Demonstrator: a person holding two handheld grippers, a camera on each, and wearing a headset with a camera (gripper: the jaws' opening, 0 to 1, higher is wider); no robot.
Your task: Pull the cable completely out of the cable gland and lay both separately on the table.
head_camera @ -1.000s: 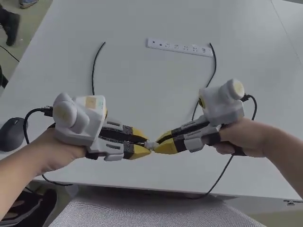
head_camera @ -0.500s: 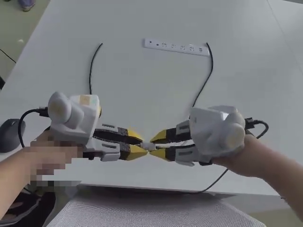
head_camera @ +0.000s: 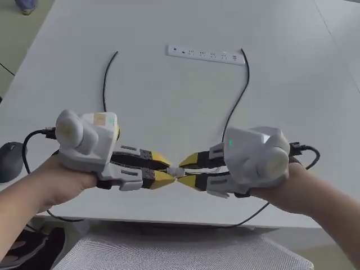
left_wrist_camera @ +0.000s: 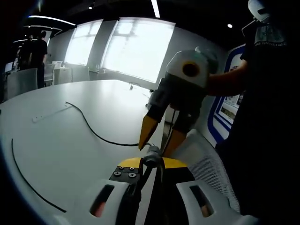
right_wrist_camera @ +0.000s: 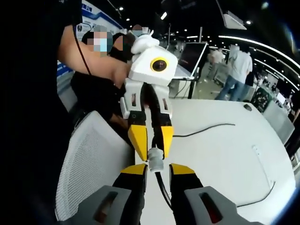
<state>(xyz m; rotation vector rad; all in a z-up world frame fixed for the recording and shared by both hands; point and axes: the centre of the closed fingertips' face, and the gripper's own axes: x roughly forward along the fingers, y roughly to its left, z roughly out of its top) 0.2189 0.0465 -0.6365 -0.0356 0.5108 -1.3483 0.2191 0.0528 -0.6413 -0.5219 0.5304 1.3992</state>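
— Above the table's (head_camera: 169, 101) near edge, where's the cable gland (right_wrist_camera: 154, 162)?
— Off the surface, between both grippers. The left gripper (head_camera: 169, 171) pinches one end.
— And the right gripper (head_camera: 183, 171)?
— Its jaws flank the other end; I can't tell if they press. The cable (right_wrist_camera: 162, 188) trails from the gland between them.

Bench (head_camera: 169, 101) centre and right side open. In the way: power strip (head_camera: 206, 54) along far edge, black cable (head_camera: 239, 98) running from it to near edge, second black cable (head_camera: 104, 84) left of centre, mouse (head_camera: 8, 159) at left edge, mesh chair (head_camera: 180, 253) under near edge. Near-edge middle taken by left gripper (head_camera: 170, 172) and right gripper (head_camera: 181, 171), tip to tip.
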